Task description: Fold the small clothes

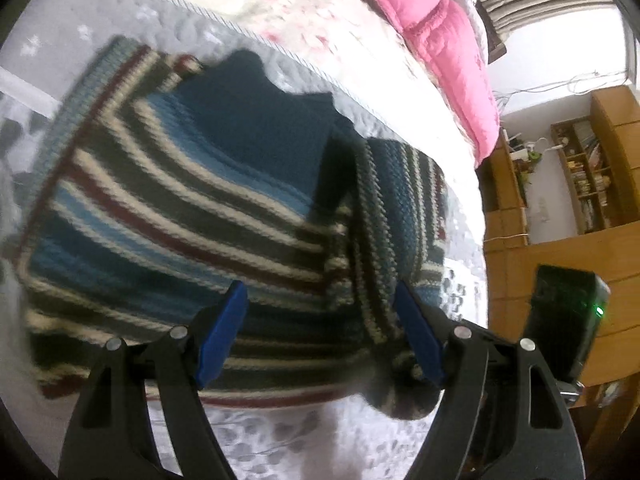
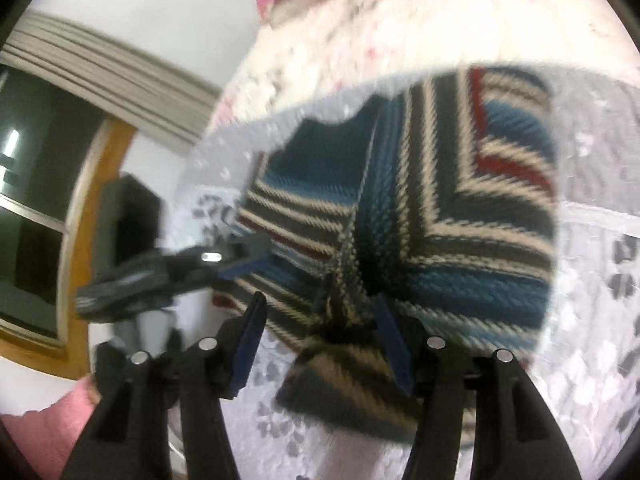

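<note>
On my left wrist view, the striped knitted sweater point(image 1: 180, 208), banded in blue, cream, dark green and maroon, fills the middle and left of the frame, lying on a pale grey quilted bedspread point(image 1: 280, 440). Its dark blue collar area sits toward the upper centre, and one sleeve is folded over the body on the right side of the garment. My left gripper point(image 1: 320, 320) hangs over the lower hem with its blue fingers point(image 1: 224, 332) spread wide, gripping nothing; I cannot tell whether the tips touch the knit.

At the top of that frame lies a floral white bedcover point(image 1: 312, 8), with a bright pink padded quilt point(image 1: 440, 48) at upper right. A wooden shelf unit point(image 1: 580, 168) stands at far right.

On my right wrist view, the same sweater point(image 2: 460, 208) occupies the centre and right of the frame. My right gripper point(image 2: 320, 320) also has its blue fingers point(image 2: 248, 344) wide apart, and a bunched fold of the striped knit lies between them at the lower centre, not pinched. The left gripper point(image 2: 240, 260) shows at middle left, at the sweater's edge. The picture is blurred.
</note>
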The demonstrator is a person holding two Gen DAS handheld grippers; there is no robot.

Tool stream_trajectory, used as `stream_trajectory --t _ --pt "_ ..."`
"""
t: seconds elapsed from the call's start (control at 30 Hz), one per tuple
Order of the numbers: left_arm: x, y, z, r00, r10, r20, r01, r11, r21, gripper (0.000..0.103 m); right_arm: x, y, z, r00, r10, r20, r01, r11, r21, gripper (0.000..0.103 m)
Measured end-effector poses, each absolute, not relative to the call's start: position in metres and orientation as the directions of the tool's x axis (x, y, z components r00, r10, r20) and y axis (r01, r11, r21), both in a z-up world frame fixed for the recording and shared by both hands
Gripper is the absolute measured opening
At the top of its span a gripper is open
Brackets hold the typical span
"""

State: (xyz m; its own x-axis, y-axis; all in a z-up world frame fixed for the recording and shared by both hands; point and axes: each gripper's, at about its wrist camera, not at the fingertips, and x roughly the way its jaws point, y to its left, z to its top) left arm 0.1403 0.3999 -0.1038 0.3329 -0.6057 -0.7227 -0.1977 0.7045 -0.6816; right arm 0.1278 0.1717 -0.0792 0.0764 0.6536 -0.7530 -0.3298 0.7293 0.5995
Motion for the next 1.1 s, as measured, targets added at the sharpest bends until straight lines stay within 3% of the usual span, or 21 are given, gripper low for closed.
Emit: stream_trajectory --t 0.2,0.4,0.7,0.9,1.1 --pt "0.151 0.378 -0.121 0.305 -0.648 -0.698 -0.222 0.664 -0.714 0.075 0.124 0.113 -0.078 0.164 0.523 -0.836 -0.270 0.839 0.472 0.058" --pt "0.165 0.358 -0.134 0.274 -0.665 -0.695 -0.221 0.659 -0.718 0.075 0.118 0.067 -0.113 0.151 0.496 -0.855 -0.165 0.865 0.473 0.058" --pt "0.191 0.323 -0.141 0.242 -0.673 -0.699 -0.200 0.670 -0.715 0.074 0.115 0.060 -0.136 0.143 0.506 -0.850 -0.138 0.861 0.489 0.058" --pt "0.199 0.309 -0.129 0.279 -0.659 -0.698 -0.147 0.689 -0.710 0.026 0.115 0.054 -0.139 0.150 0.497 -0.855 -0.123 0.867 0.483 0.058" --pt "0.195 0.312 -0.122 0.311 -0.654 -0.690 -0.120 0.693 -0.711 0.019 0.117 0.055 -0.146 0.147 0.494 -0.857 -0.108 0.869 0.483 0.058"
